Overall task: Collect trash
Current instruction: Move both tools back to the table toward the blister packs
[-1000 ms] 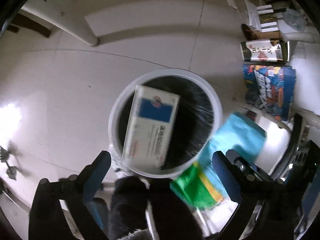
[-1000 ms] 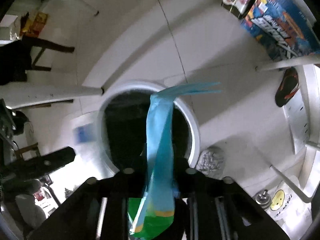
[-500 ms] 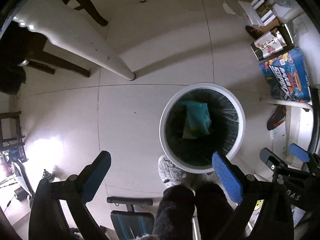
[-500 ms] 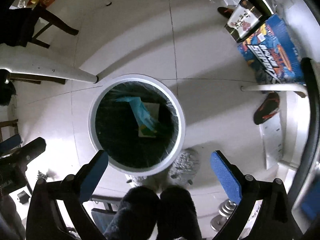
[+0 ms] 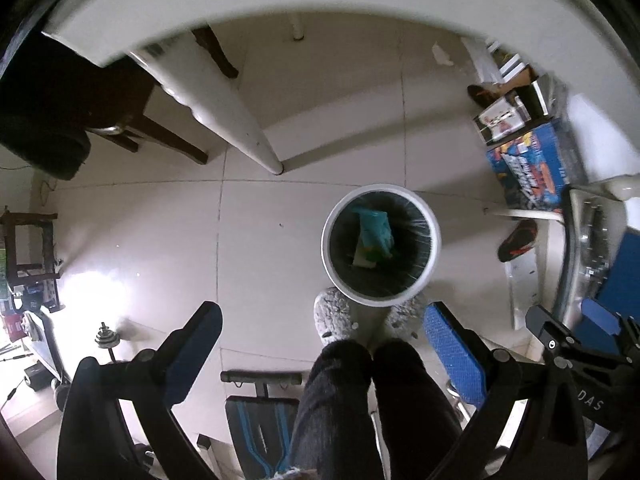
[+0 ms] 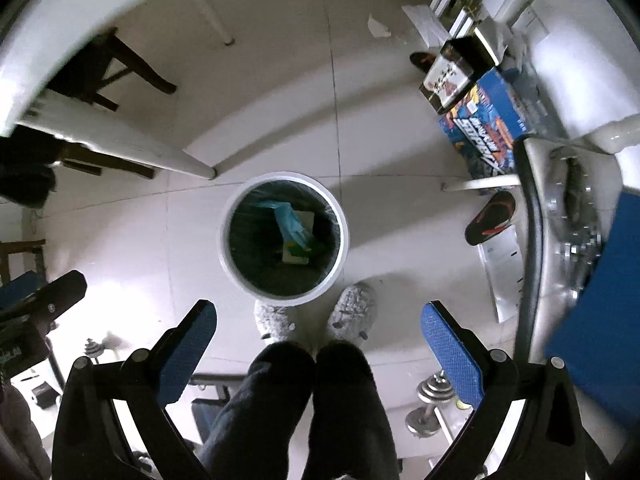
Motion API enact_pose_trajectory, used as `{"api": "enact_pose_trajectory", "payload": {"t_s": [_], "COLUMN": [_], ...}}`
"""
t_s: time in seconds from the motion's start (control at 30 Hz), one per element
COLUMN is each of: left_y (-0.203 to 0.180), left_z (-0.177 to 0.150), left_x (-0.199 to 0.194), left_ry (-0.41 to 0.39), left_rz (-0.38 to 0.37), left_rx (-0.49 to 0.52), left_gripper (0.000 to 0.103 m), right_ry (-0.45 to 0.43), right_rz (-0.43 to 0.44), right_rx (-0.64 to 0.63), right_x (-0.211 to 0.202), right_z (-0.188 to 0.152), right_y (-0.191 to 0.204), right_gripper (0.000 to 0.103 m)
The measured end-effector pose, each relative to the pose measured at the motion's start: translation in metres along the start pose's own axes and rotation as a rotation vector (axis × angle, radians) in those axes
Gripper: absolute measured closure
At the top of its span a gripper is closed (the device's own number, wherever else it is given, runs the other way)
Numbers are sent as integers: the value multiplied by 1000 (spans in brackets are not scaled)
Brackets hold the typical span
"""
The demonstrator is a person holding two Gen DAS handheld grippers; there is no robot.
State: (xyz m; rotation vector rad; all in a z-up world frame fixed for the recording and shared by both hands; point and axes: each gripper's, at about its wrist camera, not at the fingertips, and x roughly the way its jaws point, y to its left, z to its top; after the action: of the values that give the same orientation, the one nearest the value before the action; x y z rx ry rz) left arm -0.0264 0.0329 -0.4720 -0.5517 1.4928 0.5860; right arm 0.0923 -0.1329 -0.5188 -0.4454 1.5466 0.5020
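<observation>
Now both claws high above floor, empty. Left claw [image 5: 318, 342] spread wide, nothing between blue pads; right claw [image 6: 318, 338] likewise wide apart, nothing held.

Round white plastic bin with black liner [image 5: 382, 245] [image 6: 284, 239] on pale tiled floor [image 5: 260, 240], just beyond grey fuzzy slippers [image 5: 334, 316]. Inside bin: crumpled teal-and-green plastic wrapper [image 5: 376, 230] [image 6: 294, 228] lying over flat white cardboard box [image 5: 364, 261] [image 6: 298, 254]. Both pieces fully below rim, none hanging over edge.

Judged status: two items deposited, drop step complete for both hands. Remaining, as far as visible: small white paper scrap [image 6: 377, 26] on floor far right, near stacked printed cartons [image 6: 480, 120]; possibly trash, cannot confirm. Cartons and black-and-orange sandal [image 6: 490, 218] look like stored belongings, not litter. White desk edge [image 5: 240, 12] across far side; top surface not visible, so any trash on it unknown.

Next likely: retrieve further item, scrap first candidate.
</observation>
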Motion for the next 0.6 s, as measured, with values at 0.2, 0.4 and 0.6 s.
{"api": "enact_pose_trajectory", "payload": {"t_s": [0.2,0.4,0.6], "left_y": [8,-10,-45], "left_z": [-2,39,112], "left_x": [-82,-164,-199], "left_ry": [-56,-197,-307], "left_rz": [-19,-1,29], "left_rx": [-14,15,94], "left_gripper": [0,0,0], "right_ry": [-19,-72,-192], "right_rz": [41,116,81], "right_rx": [27,158,295], "right_x": [-92,-181,-247], "right_z": [-13,12,90], "right_y": [7,-11,-81], "right_gripper": [0,0,0]}}
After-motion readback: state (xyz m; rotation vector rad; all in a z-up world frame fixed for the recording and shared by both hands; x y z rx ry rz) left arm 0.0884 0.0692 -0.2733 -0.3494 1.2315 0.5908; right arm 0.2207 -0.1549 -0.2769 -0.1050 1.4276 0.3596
